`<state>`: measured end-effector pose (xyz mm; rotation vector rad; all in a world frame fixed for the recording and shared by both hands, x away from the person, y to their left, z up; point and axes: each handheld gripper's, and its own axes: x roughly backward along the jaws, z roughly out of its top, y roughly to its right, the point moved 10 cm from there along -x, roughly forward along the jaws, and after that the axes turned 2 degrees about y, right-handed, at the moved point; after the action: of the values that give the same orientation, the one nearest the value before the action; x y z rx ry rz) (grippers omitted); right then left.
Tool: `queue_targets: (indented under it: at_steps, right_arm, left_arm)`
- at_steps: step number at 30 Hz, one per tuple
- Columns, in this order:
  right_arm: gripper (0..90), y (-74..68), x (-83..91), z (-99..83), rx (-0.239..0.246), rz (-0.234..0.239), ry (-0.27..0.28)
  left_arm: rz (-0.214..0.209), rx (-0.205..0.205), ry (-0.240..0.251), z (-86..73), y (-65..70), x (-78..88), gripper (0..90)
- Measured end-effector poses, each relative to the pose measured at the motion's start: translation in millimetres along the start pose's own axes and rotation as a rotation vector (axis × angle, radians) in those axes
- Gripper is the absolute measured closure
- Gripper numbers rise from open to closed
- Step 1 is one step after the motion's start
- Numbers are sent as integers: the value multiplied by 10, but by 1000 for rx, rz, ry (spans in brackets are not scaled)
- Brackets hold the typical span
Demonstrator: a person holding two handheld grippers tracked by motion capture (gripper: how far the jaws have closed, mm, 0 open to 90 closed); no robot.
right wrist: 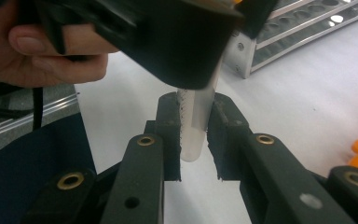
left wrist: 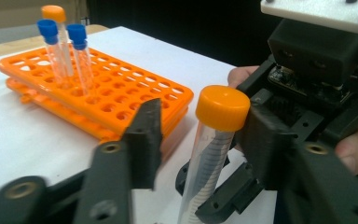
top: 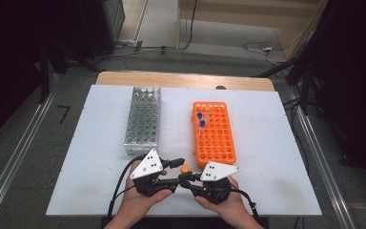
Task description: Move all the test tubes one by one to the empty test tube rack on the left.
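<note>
A clear tube with an orange cap stands upright just above the white table near its front edge, between my two grippers. My right gripper is shut on the tube's lower part, one pad on each side. My left gripper reaches in from the left at cap height. The orange cap sits between its jaws: one jaw touches the cap, the other stands clear of it with a gap.
An orange tube rack lies just beyond the grippers, with two blue-capped tubes and one orange-capped tube at its far end. A metal rack stands to the left. A hand holds each gripper.
</note>
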<state>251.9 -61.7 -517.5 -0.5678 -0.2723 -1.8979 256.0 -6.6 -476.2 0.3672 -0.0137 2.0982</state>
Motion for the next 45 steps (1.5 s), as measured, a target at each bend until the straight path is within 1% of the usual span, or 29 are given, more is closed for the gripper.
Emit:
queue_targets:
  at_steps: [1, 3, 9, 12, 13, 16, 18, 19, 21, 23, 24, 26, 27, 28, 29, 30, 32, 34, 35, 36, 37, 38, 39, 40, 41, 42, 43, 44, 45]
  right_arm:
    - [730, -4, -8, 0, 2, 1, -2]
    - [730, 3, -12, -1, -1, 0, -2]
    - [728, 9, -13, -3, -4, 0, -1]
    - [717, 6, -5, 4, -5, 8, 5]
    - [695, 8, 1, 3, -9, 8, 4]
    - [602, 11, 19, 4, -9, 20, 9]
    - [494, 25, 49, 12, -16, 17, 19]
    - [447, 43, 69, 17, -22, 6, 22]
    - [369, 67, 121, 34, -22, 10, 38]
    - [289, 106, 183, 50, -26, 2, 50]
    - [244, 122, 217, 55, -28, 0, 53]
    - [176, 164, 279, 60, -31, -5, 59]
    - [149, 187, 311, 57, -29, -7, 60]
    - [128, 211, 342, 53, -32, -14, 63]
    - [107, 237, 374, 48, -34, -16, 67]
    - [71, 265, 407, 35, -35, -19, 66]
    - [39, 325, 473, 1, -33, -24, 66]
    - [0, 394, 541, -24, -51, -21, 74]
    - [0, 427, 573, -37, -66, -20, 79]
    - [0, 470, 604, -49, -77, -24, 84]
    - [0, 470, 604, -49, -77, -24, 84]
    - [0, 548, 668, -75, -92, -36, 91]
    - [0, 581, 701, -88, -95, -44, 94]
    - [0, 614, 735, -107, -94, -54, 93]
    - [0, 639, 767, -122, -96, -62, 93]
    - [0, 665, 801, -138, -97, -73, 92]
    - [0, 687, 836, -151, -99, -79, 95]
    - [0, 687, 836, -151, -99, -79, 95]
    - [0, 734, 904, -180, -107, -95, 100]
  left_arm:
    - [-8, -8, 0, 0, 14, -1, 634]
    - [-6, -16, -2, 4, 18, 1, 687]
    - [6, -22, -5, 12, 7, 5, 698]
    - [7, -20, -1, 29, -2, 18, 699]
    - [12, -23, -1, 34, -9, 22, 699]
    - [14, -14, 8, 62, -40, 47, 700]
    - [21, -12, 9, 75, -69, 69, 699]
    - [24, -11, 12, 83, -82, 77, 700]
    - [31, -12, 10, 92, -116, 93, 700]
    - [38, -9, 12, 97, -134, 98, 700]
    - [45, -4, 7, 102, -173, 116, 700]
    - [54, -1, 10, 114, -214, 133, 700]
    - [54, -1, 10, 114, -214, 133, 700]
    - [65, 0, 9, 131, -258, 153, 699]
    - [65, 0, 9, 131, -258, 153, 700]
    - [73, 6, 15, 157, -304, 172, 700]
    - [83, 10, 23, 193, -353, 191, 700]
    - [87, 12, 27, 213, -378, 202, 700]
    - [98, 11, 30, 261, -433, 222, 700]
    - [98, 11, 30, 261, -433, 222, 700]
    - [103, 9, 35, 291, -462, 230, 700]
    - [118, 3, 40, 351, -527, 245, 700]
    - [118, 3, 40, 351, -527, 245, 700]
    - [124, 6, 44, 384, -561, 253, 700]
    - [140, 7, 50, 443, -647, 270, 700]
    - [140, 7, 50, 443, -647, 270, 700]
    - [156, 8, 54, 493, -735, 278, 700]
    - [156, 8, 54, 493, -735, 278, 700]
    - [162, 9, 58, 516, -781, 281, 700]
